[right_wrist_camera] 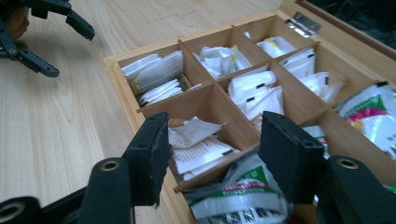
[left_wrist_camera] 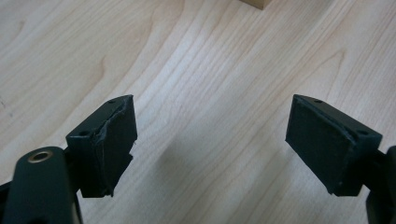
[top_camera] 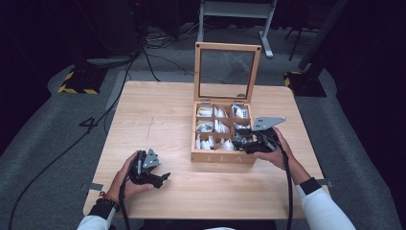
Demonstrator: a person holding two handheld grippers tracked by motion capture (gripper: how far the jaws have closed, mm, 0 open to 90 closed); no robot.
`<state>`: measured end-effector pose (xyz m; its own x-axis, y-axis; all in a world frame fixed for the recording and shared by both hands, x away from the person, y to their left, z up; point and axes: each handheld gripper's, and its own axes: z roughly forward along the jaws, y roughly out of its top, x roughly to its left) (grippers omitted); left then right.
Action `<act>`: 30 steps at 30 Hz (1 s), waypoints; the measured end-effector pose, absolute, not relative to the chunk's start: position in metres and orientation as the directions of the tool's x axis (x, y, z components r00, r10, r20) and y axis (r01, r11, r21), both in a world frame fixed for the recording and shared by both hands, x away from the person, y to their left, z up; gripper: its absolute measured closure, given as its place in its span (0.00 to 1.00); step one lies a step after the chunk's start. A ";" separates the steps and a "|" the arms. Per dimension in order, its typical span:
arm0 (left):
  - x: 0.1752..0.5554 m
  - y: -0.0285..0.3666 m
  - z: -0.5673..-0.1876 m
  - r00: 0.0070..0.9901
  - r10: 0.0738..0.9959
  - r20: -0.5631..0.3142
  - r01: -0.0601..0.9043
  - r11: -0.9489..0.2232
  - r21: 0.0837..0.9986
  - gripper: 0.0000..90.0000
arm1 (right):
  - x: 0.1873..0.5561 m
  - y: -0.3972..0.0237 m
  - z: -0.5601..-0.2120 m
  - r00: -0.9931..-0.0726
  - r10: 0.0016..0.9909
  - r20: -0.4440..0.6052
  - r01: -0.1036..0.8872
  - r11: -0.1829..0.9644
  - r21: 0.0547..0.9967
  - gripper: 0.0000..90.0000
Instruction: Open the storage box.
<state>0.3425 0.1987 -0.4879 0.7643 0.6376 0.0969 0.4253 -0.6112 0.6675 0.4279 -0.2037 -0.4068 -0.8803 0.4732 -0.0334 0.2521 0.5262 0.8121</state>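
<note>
Between the black pads of my right gripper (right_wrist_camera: 212,156) a wooden divider of the tea box (right_wrist_camera: 116,67) is showing, with white paper sachets (right_wrist_camera: 196,144) lying in the compartment just beyond it and a green-and-white foil packet (right_wrist_camera: 243,196) lying directly under the jaws. Those jaws are standing partly open and are gripping nothing — the pads are touching neither packet nor wood. I am holding this gripper (top_camera: 249,142) over the near right corner of the box (top_camera: 222,156), whose glass lid (top_camera: 226,72) is standing upright behind the nine compartments. Farther compartments ahead of the jaws are holding more white sachets (right_wrist_camera: 259,91). My left gripper (left_wrist_camera: 210,149) is hovering low over bare table (left_wrist_camera: 196,70), well to the left of the box — its jaws are gaping wide and empty. From above, my left hand (top_camera: 125,179) is wrapping around that gripper (top_camera: 163,176) near the table's front edge.
</note>
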 end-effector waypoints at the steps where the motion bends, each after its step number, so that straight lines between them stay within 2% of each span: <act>1: 0.342 0.200 -0.489 0.766 0.635 0.098 0.424 -0.615 0.664 0.19 | 0.429 -0.201 -0.407 -0.881 0.471 -0.038 0.250 0.533 0.808 0.48; 12: 0.341 0.205 -0.499 0.765 0.643 0.045 0.455 -0.588 0.669 0.18 | 0.438 -0.168 -0.423 -0.898 0.441 -0.013 0.274 0.581 0.767 0.49; 16: 0.343 0.210 -0.503 0.765 0.645 0.000 0.469 -0.557 0.685 0.18 | 0.442 -0.162 -0.429 -0.884 0.467 -0.012 0.302 0.590 0.749 0.49; 20: 0.343 0.212 -0.504 0.767 0.642 -0.005 0.466 -0.552 0.691 0.18 | 0.445 -0.157 -0.431 -0.880 0.474 -0.020 0.311 0.609 0.730 0.51; 26: 0.344 0.212 -0.504 0.768 0.640 -0.006 0.465 -0.552 0.691 0.18 | 0.447 -0.147 -0.434 -0.883 0.465 -0.061 0.312 0.679 0.664 0.66; 30: 0.344 0.212 -0.504 0.770 0.638 -0.006 0.465 -0.554 0.691 0.18 | 0.447 -0.143 -0.436 -0.888 0.451 -0.089 0.296 0.710 0.639 0.84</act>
<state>0.3440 0.2119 -0.5038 0.7697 0.6384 -0.0064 0.4648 -0.5535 0.6910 0.4469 -0.1425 -0.4356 -0.8883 0.4505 -0.0888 0.2963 0.7100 0.6388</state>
